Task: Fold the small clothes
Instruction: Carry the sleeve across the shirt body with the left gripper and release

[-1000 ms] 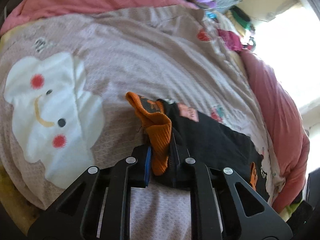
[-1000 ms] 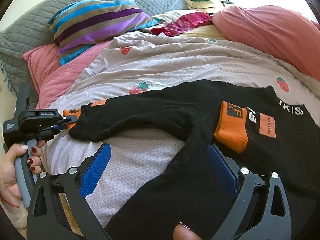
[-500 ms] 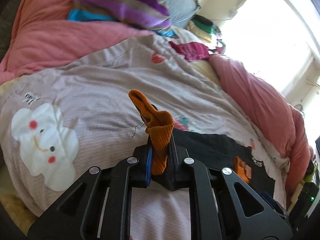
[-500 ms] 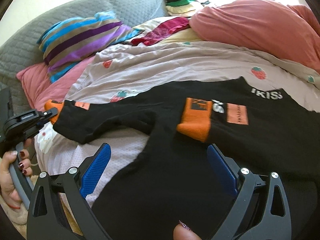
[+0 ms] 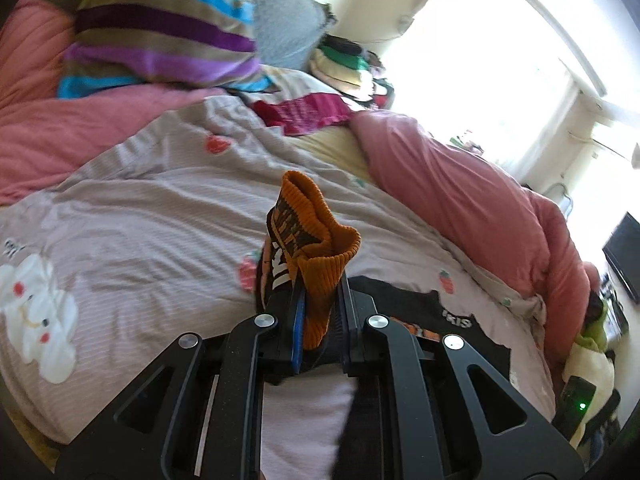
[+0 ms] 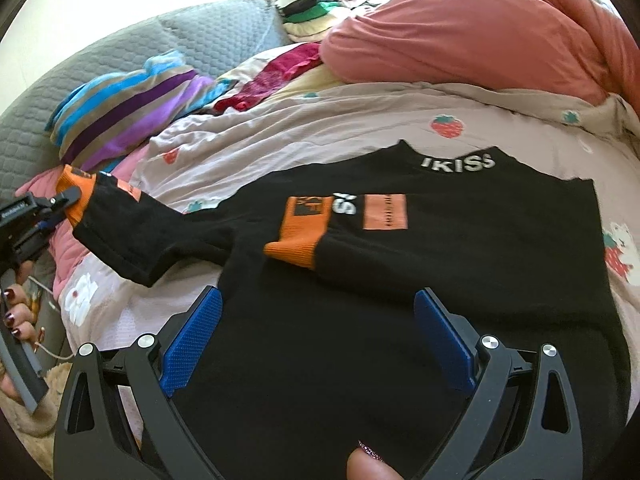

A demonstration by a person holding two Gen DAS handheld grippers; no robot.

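A black sweater [image 6: 420, 280] with orange cuffs lies spread on the bedspread [image 6: 320, 128], filling the centre and lower part of the right wrist view, its collar lettering at upper right of centre. One sleeve is folded across the chest, its orange cuff [image 6: 300, 236] lying flat near the middle of the frame beside an orange patch. The other sleeve [image 6: 132, 232] stretches toward the left edge, lifted off the bedspread at its end, where the left gripper [image 5: 318, 320] pinches the cuff [image 5: 316, 248]. In the left wrist view that cuff stands up from between the pressed-together jaws at the centre of the frame, its ribbed orange end flopping open above them, with the sweater's body showing just behind and to the right. The right gripper [image 6: 316, 336] hangs over the lower part of the sweater with its blue pads [image 6: 192, 332] spread wide and nothing between them; a fingertip shows at the bottom edge. At the left edge of the right wrist view, a hand [image 6: 16, 312] with dark red nails grips the left gripper's handle. A striped pillow [image 6: 128, 116] lies at upper left, a pink quilt [image 6: 480, 28] at upper right, and a grey headboard [image 6: 192, 40] runs behind them.
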